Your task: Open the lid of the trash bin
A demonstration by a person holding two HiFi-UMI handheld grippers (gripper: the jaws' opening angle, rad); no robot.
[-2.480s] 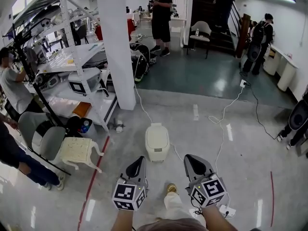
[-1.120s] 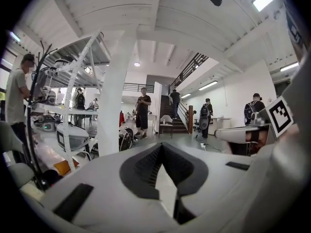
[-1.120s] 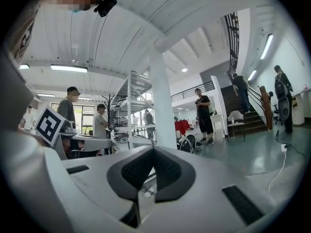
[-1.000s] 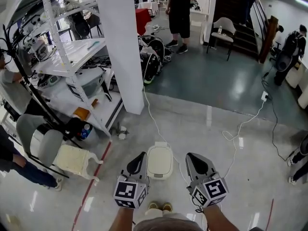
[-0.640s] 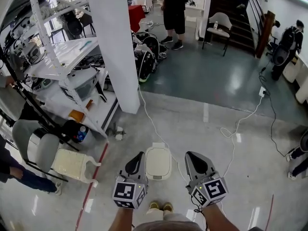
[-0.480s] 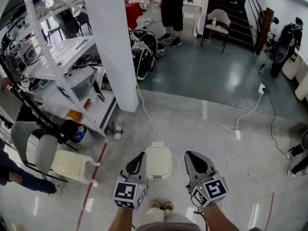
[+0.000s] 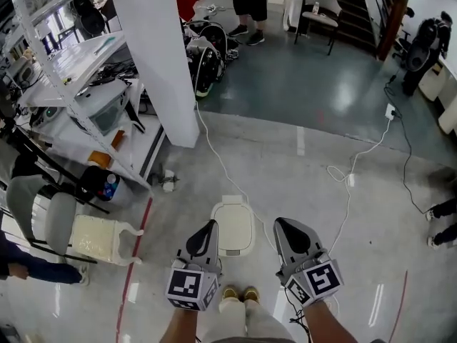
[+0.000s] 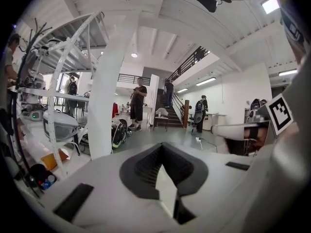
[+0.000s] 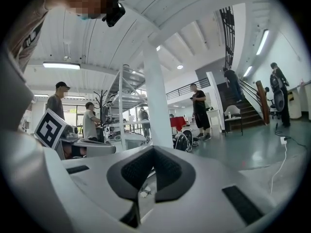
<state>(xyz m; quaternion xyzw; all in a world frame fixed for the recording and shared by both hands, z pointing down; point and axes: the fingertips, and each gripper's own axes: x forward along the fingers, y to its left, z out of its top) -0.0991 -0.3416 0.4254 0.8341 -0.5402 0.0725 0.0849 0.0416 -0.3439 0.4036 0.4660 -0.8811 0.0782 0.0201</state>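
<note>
The trash bin point(image 7: 232, 225) is a small white bin on the pale floor, seen from above in the head view, and its lid lies flat and closed. It stands just ahead of the person's shoes point(image 7: 239, 293). My left gripper point(image 7: 206, 229) hovers above the bin's left edge, jaws together and holding nothing. On the bin's right side my right gripper point(image 7: 285, 225) is held at the same height, also shut and empty. Both gripper views look level across the room over shut jaws, left gripper point(image 8: 163, 147) and right gripper point(image 9: 153, 150), and the bin is out of sight in them.
A white pillar point(image 7: 161, 56) and a metal shelf rack point(image 7: 71, 70) stand at the left rear. A grey chair point(image 7: 43, 216) and a cream stool point(image 7: 96, 236) sit left of the bin. A white cable point(image 7: 343, 184) trails over the floor at the right. People stand farther back.
The person has stepped forward, so the bin now lies closer to the feet and between the two gripper tips. Both grippers keep the same shut pose.
</note>
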